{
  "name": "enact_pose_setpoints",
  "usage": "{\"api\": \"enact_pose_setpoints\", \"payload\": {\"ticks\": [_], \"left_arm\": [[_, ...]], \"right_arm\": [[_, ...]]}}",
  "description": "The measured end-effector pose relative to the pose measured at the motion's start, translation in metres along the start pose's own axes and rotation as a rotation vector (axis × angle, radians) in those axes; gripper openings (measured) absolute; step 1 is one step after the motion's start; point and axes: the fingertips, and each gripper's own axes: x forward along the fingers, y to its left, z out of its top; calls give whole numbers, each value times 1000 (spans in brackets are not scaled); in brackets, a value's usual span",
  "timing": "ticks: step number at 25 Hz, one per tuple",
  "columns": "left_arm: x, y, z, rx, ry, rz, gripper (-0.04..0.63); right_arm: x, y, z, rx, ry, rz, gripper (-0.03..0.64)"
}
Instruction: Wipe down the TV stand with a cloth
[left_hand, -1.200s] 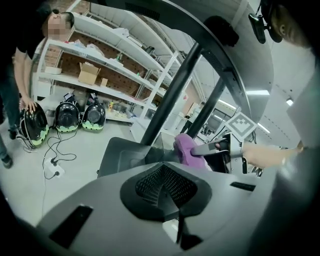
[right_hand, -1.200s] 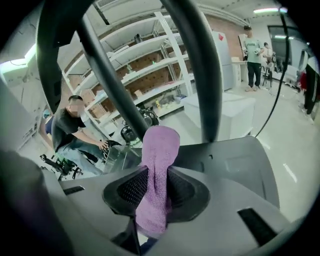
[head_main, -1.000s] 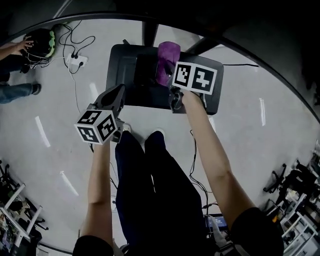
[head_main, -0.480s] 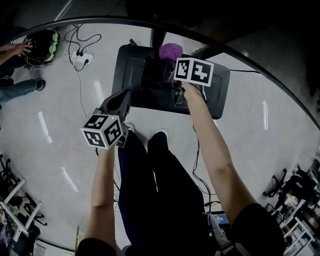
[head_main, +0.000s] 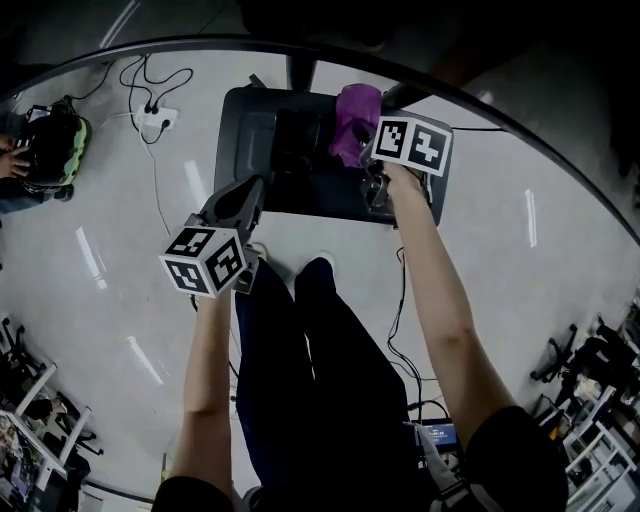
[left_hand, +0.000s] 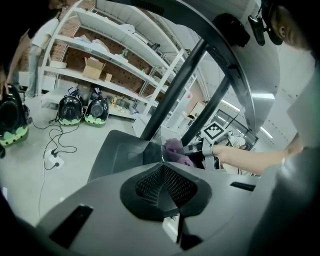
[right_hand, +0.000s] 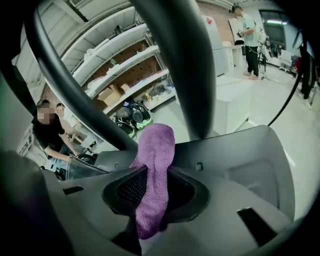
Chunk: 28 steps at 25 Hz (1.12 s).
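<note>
The black TV stand base (head_main: 262, 150) lies on the grey floor, its two dark poles (right_hand: 185, 65) rising from the back. A purple cloth (head_main: 355, 120) hangs over the base's far middle. My right gripper (head_main: 370, 160) is shut on that cloth; in the right gripper view the cloth (right_hand: 155, 165) runs out between the jaws of the gripper (right_hand: 150, 192) over the base (right_hand: 240, 160). My left gripper (head_main: 240, 200) hovers off the base's near left edge. In its own view the left gripper (left_hand: 162, 167) is shut with nothing in it, facing the cloth (left_hand: 175, 149).
A power strip with cables (head_main: 158, 118) lies on the floor left of the stand. A person crouches by a green-and-black bag (head_main: 50, 140) at far left. Shelving (left_hand: 100, 55) and bags (left_hand: 82, 110) stand behind. My legs (head_main: 310, 340) are just before the base.
The right gripper and the purple cloth have shifted rightward along the base's far part. The left gripper has stayed near the front left edge.
</note>
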Motion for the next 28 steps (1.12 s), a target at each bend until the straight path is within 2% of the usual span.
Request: {"api": "enact_pose_setpoints", "payload": {"ticks": [4,9,22,28], "left_arm": [[10,-30,3,3,-13,-47,8],[22,-58,-2,29,8,-98,8],[37,-88,-24,63,71,-141,8],[38,-87,-30,66,90,-159,8]], "right_arm": [[-19,-35,-1,31,-10,-21,118],[-36,-70,-3,17,-16,-50,121],[-79,-162,1,49,-54,-175,121],[-86,-184,1,90,-79,-238,121]]}}
